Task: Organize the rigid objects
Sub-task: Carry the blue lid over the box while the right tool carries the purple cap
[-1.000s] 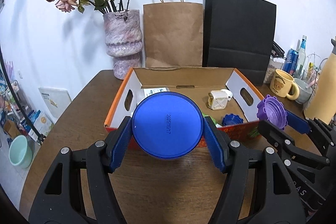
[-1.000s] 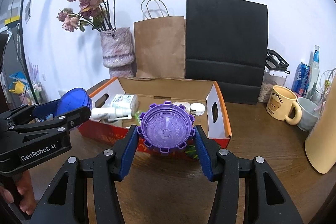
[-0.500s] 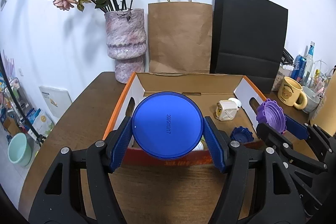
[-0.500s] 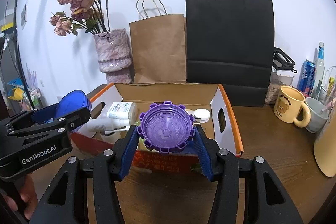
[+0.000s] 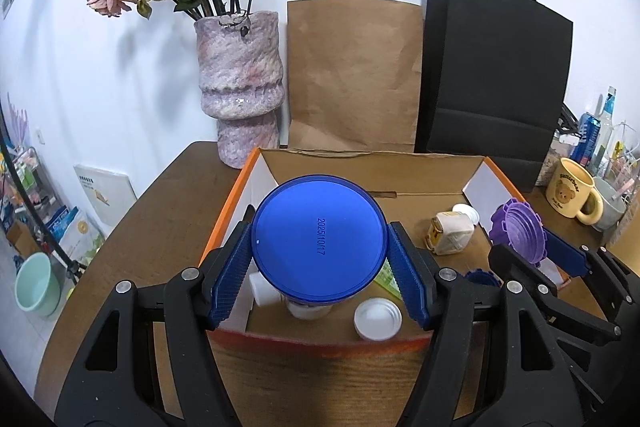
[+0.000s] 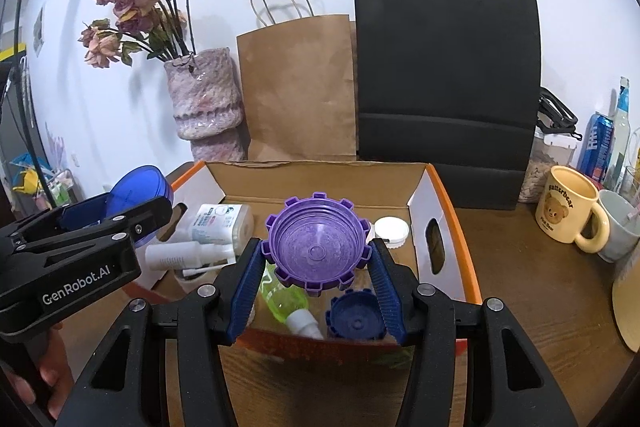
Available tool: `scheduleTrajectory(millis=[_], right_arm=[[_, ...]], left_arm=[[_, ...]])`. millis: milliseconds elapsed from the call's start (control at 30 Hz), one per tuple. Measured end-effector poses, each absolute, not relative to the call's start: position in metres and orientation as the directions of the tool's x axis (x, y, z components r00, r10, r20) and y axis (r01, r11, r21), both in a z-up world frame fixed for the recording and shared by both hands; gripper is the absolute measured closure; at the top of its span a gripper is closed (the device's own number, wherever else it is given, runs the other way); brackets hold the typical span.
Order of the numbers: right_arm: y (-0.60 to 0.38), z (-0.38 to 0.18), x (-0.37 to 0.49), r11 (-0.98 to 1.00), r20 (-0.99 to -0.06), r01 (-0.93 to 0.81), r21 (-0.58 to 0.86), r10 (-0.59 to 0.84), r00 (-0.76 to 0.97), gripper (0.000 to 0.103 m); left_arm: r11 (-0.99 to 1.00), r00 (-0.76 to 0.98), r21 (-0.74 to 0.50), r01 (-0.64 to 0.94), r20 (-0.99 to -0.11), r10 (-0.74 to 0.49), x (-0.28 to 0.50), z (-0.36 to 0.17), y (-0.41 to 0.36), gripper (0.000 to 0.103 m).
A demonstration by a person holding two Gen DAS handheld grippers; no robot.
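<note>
Left wrist view: a cardboard box (image 5: 472,187) on the table (image 5: 168,195) is being seen holding a small bottle (image 5: 448,233), a white cap (image 5: 378,319) and a dark blue cap (image 6: 356,319); a green bottle (image 6: 282,301) and white bottles (image 6: 188,255) are lying in it too. A blue lid (image 5: 320,241) is being clamped by the left gripper (image 5: 320,267) above the box's near left part. A purple cap (image 6: 318,245) is being clamped by the right gripper (image 6: 316,283) above the box's near edge.

Purple lid (image 6: 316,247) between gripper (image 6: 316,275) pads
</note>
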State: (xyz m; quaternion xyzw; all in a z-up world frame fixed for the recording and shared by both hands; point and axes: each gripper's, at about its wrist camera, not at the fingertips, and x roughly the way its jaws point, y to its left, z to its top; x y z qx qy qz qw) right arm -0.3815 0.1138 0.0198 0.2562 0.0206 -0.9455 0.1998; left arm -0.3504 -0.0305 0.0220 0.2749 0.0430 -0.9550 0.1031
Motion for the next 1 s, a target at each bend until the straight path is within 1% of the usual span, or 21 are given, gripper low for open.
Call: scheduleTrajectory(millis=[533, 1000], right_arm=[[0.102, 0.011, -0.421, -0.92, -0.523, 0.391, 0.037, -0.351, -0.777, 0.045], [0.1, 0.0, -0.44, -0.921, -0.548, 0.39, 0.01, -0.331, -0.768, 0.045]], left_arm=[[-0.973, -0.814, 0.001, 0.233, -0.547, -0.196, -0.39, 0.011, -0.038, 0.04], [-0.97, -0.798, 0.016, 0.241, -0.565, -0.208, -0.407, 0.0, -0.044, 0.04]])
